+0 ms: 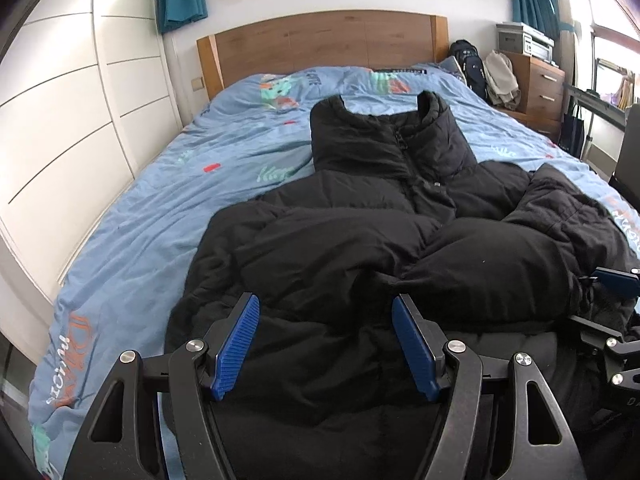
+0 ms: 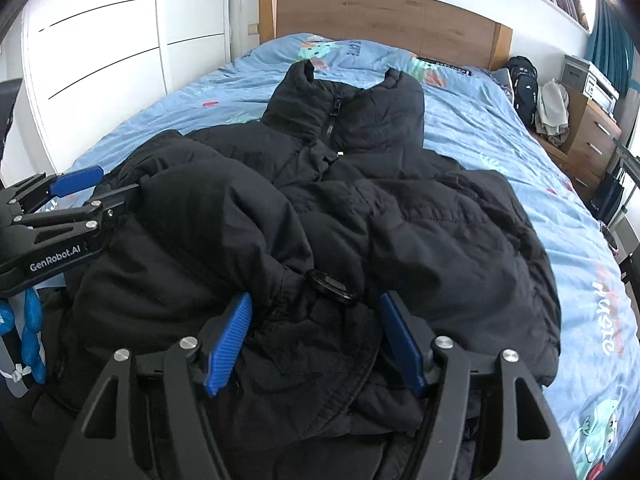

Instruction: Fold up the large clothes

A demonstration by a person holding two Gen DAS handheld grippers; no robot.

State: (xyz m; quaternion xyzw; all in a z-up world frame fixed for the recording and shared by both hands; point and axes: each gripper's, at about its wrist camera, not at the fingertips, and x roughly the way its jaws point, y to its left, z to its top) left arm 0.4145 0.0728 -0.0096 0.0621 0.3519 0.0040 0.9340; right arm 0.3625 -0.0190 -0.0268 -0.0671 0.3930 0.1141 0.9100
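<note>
- My left gripper [image 1: 326,344] gapes wide above the puffy, quilted black jacket [image 1: 360,240].
- My right gripper [image 2: 316,344] gapes wide above its crumpled hem, gripping nothing.
- Ahead, a smooth blue duvet [image 1: 160,184].

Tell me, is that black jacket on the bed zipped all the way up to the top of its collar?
No. The black jacket has its zipper pull below the collar, whose two sides stand apart and show the blue bedcover between them.

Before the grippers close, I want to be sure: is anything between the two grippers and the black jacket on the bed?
Nothing visible. The jacket lies directly under the open left gripper and the open right gripper; only its own fabric shows between their pads.
</note>
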